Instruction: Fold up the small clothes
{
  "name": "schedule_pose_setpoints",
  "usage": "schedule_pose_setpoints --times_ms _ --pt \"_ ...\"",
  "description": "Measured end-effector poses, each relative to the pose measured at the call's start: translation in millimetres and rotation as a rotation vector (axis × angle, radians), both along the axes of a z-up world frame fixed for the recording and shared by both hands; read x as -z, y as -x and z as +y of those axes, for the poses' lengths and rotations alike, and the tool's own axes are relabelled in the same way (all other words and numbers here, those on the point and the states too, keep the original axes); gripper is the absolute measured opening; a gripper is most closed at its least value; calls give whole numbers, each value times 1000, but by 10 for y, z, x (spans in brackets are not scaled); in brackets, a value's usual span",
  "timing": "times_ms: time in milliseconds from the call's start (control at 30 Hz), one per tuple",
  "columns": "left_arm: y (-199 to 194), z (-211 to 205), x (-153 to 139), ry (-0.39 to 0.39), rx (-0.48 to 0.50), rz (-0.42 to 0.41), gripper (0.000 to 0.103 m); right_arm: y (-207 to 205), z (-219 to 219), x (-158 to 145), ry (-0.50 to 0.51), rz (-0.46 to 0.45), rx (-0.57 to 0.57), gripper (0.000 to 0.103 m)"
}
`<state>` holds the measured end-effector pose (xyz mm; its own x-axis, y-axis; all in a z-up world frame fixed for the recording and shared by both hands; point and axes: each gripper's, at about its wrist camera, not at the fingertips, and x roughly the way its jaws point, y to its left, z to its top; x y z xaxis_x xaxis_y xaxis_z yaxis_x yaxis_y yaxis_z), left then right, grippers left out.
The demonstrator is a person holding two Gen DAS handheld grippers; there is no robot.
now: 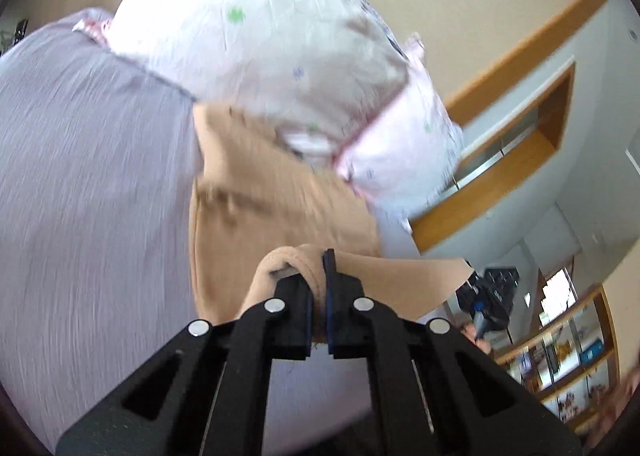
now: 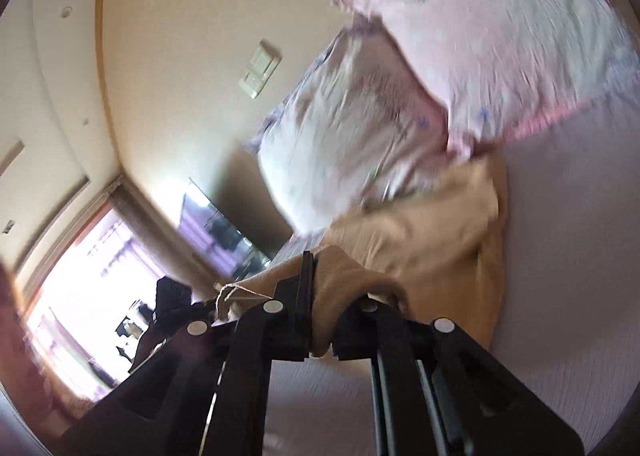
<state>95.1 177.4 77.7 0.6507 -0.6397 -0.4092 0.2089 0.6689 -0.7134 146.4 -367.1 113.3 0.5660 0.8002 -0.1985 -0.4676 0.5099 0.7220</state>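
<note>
A tan garment (image 1: 276, 207) lies stretched over a lilac bedsheet (image 1: 88, 183). My left gripper (image 1: 320, 276) is shut on a rolled edge of the garment and lifts it off the sheet. In the right wrist view the same tan garment (image 2: 432, 228) runs from the bed up into my right gripper (image 2: 316, 280), which is shut on another edge of it. The cloth drapes over the right finger and hides its tip. Both views are tilted and blurred.
A white flowered pillow (image 1: 272, 35) with a pink border lies at the garment's far end; it also shows in the right wrist view (image 2: 460, 67). Wooden shelves (image 1: 560, 344) stand beyond the bed edge. A bright window (image 2: 92, 276) and a TV (image 2: 216, 228) lie beyond.
</note>
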Motion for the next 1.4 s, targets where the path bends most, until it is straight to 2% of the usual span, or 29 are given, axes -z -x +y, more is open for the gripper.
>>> schedule_pose_setpoints --times_ms 100,233,367,467,533,567,600,633,667,700,733,767,867,933,967,1000,1067,1100,1167,1267,1300,1333,1367,1400 --pt "-780 -15 38 3 -67 48 5 -747 111 73 30 53 96 7" --pt "-1660 -61 342 3 -113 163 5 -1490 181 512 99 196 211 7" --pt "-2108 -46 601 43 -155 241 5 -1923 216 809 130 309 277 7" --pt "-2269 -3 717 85 -186 267 5 -2120 278 899 161 341 302 7" --pt "-2327 25 757 116 -203 280 8 -2241 318 960 157 397 304 9" --pt "-2338 37 759 124 -208 280 11 -2283 323 996 154 431 305 23" --pt "-2338 59 748 132 -214 273 27 -2308 320 1016 150 456 308 50" --pt "-2362 106 736 148 -222 265 47 -2314 310 1010 143 457 316 64" --pt "-2323 181 691 184 -246 241 57 -2286 291 973 134 433 329 80" --pt "-2262 264 639 211 -285 212 70 -2220 267 902 125 392 347 84" --pt "-2196 340 587 230 -322 184 77 -2166 249 843 114 365 345 85" --pt "-2115 415 521 235 -340 162 78 -2112 238 796 100 350 331 85" --pt "-1971 413 429 154 -284 192 78 -1942 249 756 73 358 266 85" --pt "-1852 302 445 87 -233 221 78 -1842 300 844 92 389 220 90" --pt "-1779 236 465 53 -202 233 78 -1830 336 928 131 425 211 94" --pt "-1727 186 492 29 -183 246 78 -1848 383 1042 193 478 201 93" --pt "-1641 90 572 -24 -162 305 78 -1772 376 1051 202 440 213 93" --pt "-1612 49 605 -35 -156 324 78 -1719 351 1023 186 452 230 93" --pt "-1539 20 692 -55 -142 353 78 -1569 273 936 97 410 228 94" --pt "-1472 -59 685 -83 -136 338 77 -1370 209 872 82 317 245 98" --pt "-1467 -91 691 -79 -144 338 71 -1347 204 871 69 301 244 99" --pt "-1485 -114 720 -63 -145 350 47 -1310 175 937 35 296 233 99" --pt "-1475 -149 813 -29 -137 384 32 -1315 137 972 7 304 227 99" --pt "-1437 -130 866 -3 -145 403 23 -1351 83 985 -22 321 227 99"
